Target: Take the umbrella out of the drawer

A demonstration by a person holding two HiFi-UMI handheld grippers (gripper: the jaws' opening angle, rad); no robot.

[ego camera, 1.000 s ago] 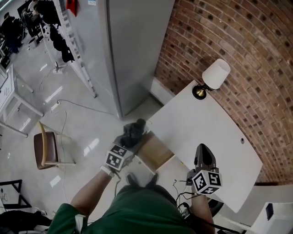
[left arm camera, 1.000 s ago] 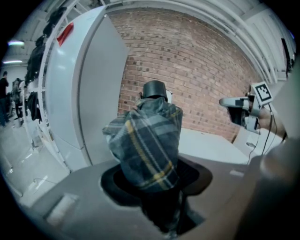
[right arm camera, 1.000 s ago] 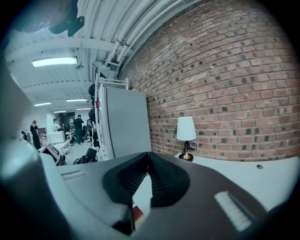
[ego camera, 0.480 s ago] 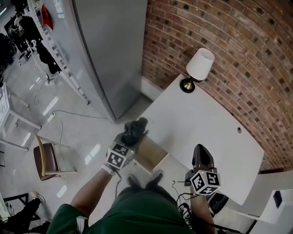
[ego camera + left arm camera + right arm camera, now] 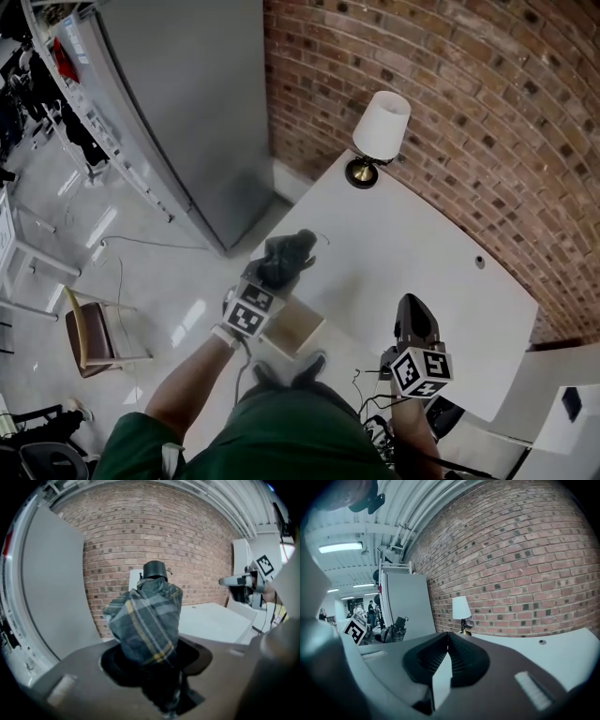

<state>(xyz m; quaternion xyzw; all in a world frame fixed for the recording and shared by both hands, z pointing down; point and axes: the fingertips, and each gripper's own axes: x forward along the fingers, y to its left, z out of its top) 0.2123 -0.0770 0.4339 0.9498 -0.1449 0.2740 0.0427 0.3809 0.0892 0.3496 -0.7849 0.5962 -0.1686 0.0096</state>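
Since a second ago our left gripper (image 5: 274, 277) has carried the umbrella (image 5: 292, 253) from beside the drawer (image 5: 292, 328) in over the near left corner of the worktop (image 5: 412, 253).

That worktop is wide and bare, so a set-down has room. The risk we see is coming in low and knocking the bundle on its left edge. The drawer stands open below the worktop's near left corner, close to our shoes (image 5: 309, 366), and we could bump it if we step in. The lamp (image 5: 375, 131) stands at the worktop's far left corner, well apart from the umbrella, yet a long swing along that edge would reach it.

The umbrella, folded in plaid cloth with its black end pointing away from us, is clear of the drawer. Our left gripper is clamped on the soft cloth low down, not on anything rigid, so we judge the bundle may slide or tip out if we tilt it. Our right gripper (image 5: 415, 317), over the worktop's near edge, is pressed closed on nothing and cannot catch a slip.
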